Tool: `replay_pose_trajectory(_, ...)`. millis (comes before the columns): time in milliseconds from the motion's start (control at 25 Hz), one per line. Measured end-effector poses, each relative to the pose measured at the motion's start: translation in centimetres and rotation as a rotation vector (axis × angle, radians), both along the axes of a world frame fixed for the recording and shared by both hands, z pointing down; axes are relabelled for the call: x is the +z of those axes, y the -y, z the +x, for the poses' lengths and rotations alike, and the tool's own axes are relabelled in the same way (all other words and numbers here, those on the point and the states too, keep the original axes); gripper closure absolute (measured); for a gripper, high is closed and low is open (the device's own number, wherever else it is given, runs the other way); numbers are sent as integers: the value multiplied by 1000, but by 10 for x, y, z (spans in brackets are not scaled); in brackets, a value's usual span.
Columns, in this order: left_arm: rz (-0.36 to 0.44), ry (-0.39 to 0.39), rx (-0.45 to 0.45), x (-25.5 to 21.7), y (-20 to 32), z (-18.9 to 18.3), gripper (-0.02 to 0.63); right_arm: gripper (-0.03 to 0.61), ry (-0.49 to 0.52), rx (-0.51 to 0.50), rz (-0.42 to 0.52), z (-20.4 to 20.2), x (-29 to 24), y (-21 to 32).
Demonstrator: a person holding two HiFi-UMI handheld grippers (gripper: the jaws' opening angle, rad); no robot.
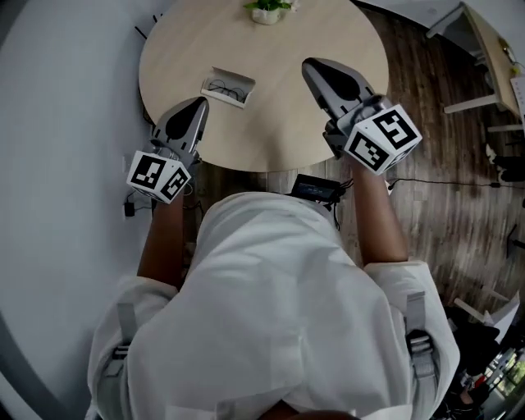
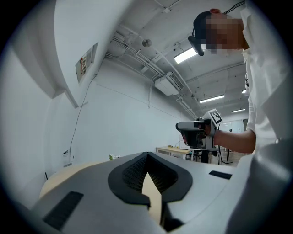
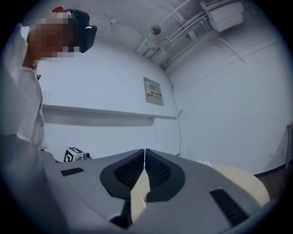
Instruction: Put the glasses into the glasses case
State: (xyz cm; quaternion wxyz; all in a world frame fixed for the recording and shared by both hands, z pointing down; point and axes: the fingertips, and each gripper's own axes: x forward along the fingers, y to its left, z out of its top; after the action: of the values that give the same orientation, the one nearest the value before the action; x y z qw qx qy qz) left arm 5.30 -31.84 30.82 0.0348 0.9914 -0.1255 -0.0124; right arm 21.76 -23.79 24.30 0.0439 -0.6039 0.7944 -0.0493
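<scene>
On the round pale wooden table (image 1: 287,123), a pale rectangular glasses case (image 1: 210,83) lies open at the left. Thin dark-rimmed glasses (image 1: 228,89) appear to lie inside it. My left gripper (image 1: 200,102) hovers at the table's near-left edge, a short way in front of the case, its jaws shut on nothing. My right gripper (image 1: 308,65) hangs over the table to the right of the case, also shut and empty. The left gripper view (image 2: 146,156) and right gripper view (image 3: 144,151) point up at walls and ceiling; neither shows the case.
A small potted plant (image 1: 267,10) stands at the table's far edge. A black device (image 1: 318,189) sits by my waist below the table's near edge. Wood-topped desks (image 1: 495,51) stand on the wooden floor at the right. A white wall is at the left.
</scene>
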Motion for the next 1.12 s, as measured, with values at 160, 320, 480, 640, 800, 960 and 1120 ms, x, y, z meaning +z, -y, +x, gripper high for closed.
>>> replay_pose_trajectory(160, 10, 9, 13, -9, -23, 12, 606, 554, 21, 91, 51, 24, 6, -46)
replay_pose_trajectory(320, 18, -8, 20, -12, -82, 14, 606, 555, 31, 165, 97, 32, 19, -123)
replay_pose_trajectory(480, -8, 1, 10, -4, -133, 12, 606, 555, 73, 214, 93, 38, 44, -180)
replay_pose_trajectory(640, -18, 22, -16, 11, -167, 3, 606, 555, 100, 230, 47, 35, 82, -208)
replay_pose_trajectory(800, 45, 51, -64, 19, -195, -13, 606, 555, 104, 232, -3, 28, 119, -222)
replay_pose_trajectory(960, 1, 105, -112, 41, -198, -27, 606, 555, 161, 237, -61, 20, 156, -225)
replay_pose_trajectory(1120, -41, 152, -93, 57, -205, -28, 607, 555, 163, 233, -78, 18, 163, -228)
